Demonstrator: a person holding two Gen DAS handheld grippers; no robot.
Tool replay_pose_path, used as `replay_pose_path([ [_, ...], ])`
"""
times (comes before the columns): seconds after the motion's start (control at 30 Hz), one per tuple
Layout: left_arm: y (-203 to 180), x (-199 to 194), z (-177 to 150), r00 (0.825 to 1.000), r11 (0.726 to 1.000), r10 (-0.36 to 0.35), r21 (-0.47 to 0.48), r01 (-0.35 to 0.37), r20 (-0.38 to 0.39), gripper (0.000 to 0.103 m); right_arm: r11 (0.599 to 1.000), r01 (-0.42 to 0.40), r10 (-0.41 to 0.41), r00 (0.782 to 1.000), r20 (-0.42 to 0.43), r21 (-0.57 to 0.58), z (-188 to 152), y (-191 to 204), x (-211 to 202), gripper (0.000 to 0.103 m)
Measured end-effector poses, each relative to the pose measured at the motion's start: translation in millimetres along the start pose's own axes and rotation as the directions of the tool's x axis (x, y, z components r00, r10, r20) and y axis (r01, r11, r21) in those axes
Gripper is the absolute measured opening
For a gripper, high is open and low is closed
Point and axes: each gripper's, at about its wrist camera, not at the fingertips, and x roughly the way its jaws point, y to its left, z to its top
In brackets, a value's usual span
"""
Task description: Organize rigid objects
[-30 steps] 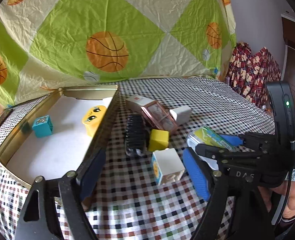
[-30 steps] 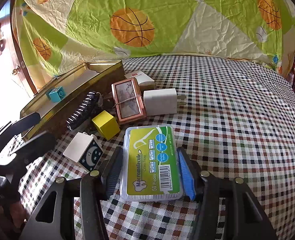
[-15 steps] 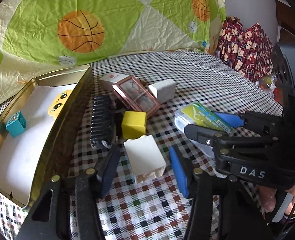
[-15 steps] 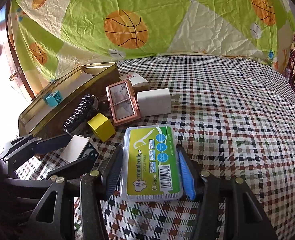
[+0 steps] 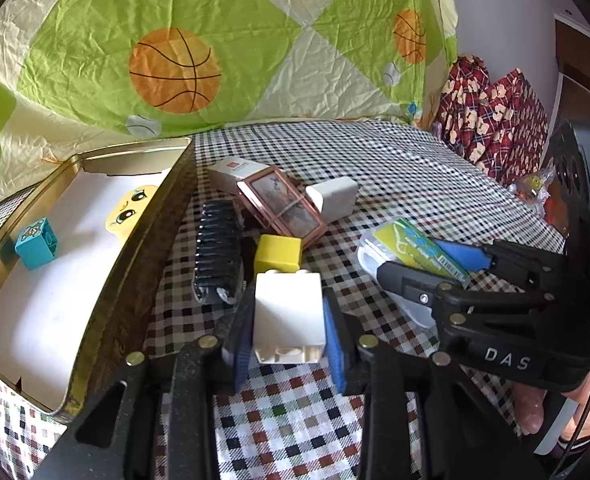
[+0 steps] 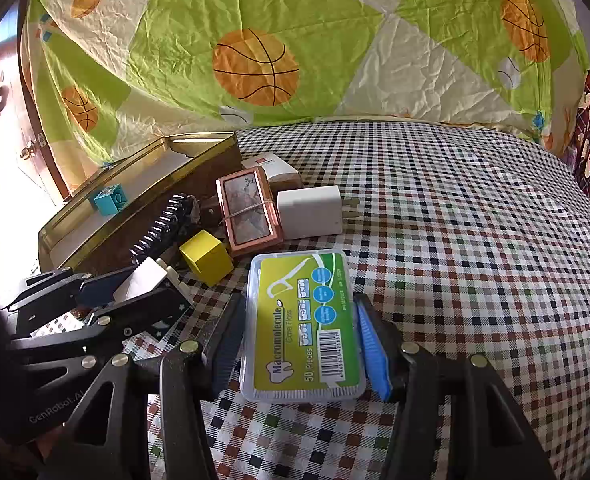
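A white toy block point(image 5: 287, 316) rests on the checked cloth between the blue pads of my left gripper point(image 5: 287, 312). Its jaws are closing and both pads press the block's sides. The right wrist view shows the same block point(image 6: 143, 278) at lower left inside the left gripper point(image 6: 131, 292). My right gripper point(image 6: 297, 312) is shut on a clear dental floss box point(image 6: 301, 320) with a green label, lying flat. That floss box point(image 5: 411, 246) and the right gripper point(image 5: 419, 260) appear at the right of the left wrist view.
A gold tin tray point(image 5: 147, 240) on the left holds a teal block point(image 5: 37, 238) and a yellow face block point(image 5: 129, 210). Beside it lie a black comb point(image 5: 217, 252), a yellow cube point(image 5: 277, 254), a pink framed case point(image 5: 283, 206), a white charger point(image 5: 333, 198) and a small white box point(image 5: 235, 170).
My left gripper swung right, away from the tray, and came in around the white block; its jaws narrowed from wide apart onto the block. The right gripper kept still on the floss box.
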Motion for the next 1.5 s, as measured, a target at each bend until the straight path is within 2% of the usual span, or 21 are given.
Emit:
replay_pose_path([
  [0.43, 10.1, -14.1, -1.0, 0.996, 0.999, 0.0, -0.052, 0.005, 0.091, 0.031, 0.999, 0.01, -0.008, 0.998, 0.059, -0.04, -2.8, 7.7, -10.5, 0.056],
  [0.7, 12.3, -18.6, -2.6, 0.993, 0.998, 0.004, -0.061, 0.003, 0.117, 0.031, 0.998, 0.014, -0.007, 0.994, 0.106, -0.069, -5.3, 13.1, -18.4, 0.056],
  [1.5, 13.6, -39.7, -8.6, 0.971, 0.997, 0.031, -0.076, -0.013, 0.237, 0.031, 0.993, 0.028, -0.008, 0.984, 0.177, -0.114, -12.1, 20.2, -29.7, 0.056],
])
